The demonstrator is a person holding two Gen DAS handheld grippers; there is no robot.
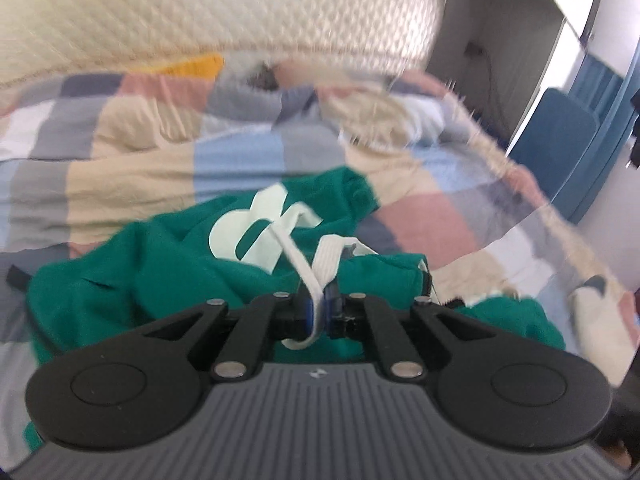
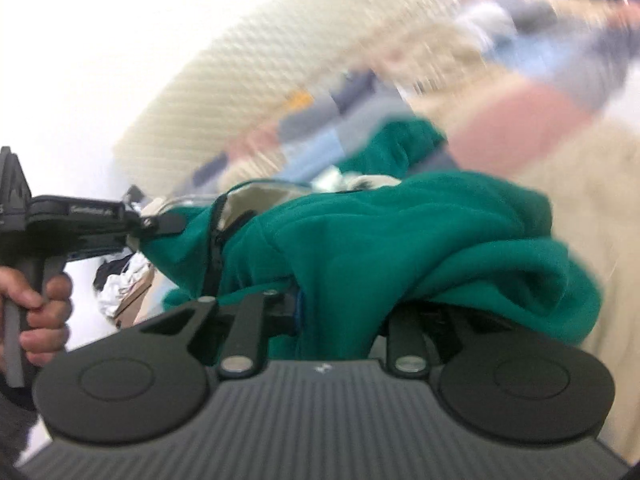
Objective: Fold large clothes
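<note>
Bed (image 1: 132,160) ahead; green hoodie (image 1: 168,264) bunched, unfolded, being pinched by left gripper (image 1: 318,308) and right gripper (image 2: 320,312) fingers closed on fabric.

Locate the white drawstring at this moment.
In the left wrist view, the white drawstring is pinched in the left gripper, low centre, over the green hoodie.

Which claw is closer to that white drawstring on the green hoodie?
Left. The left claw is pinched on the white drawstring; the right claw grips green hoodie fabric, no drawstring visible there.
</note>
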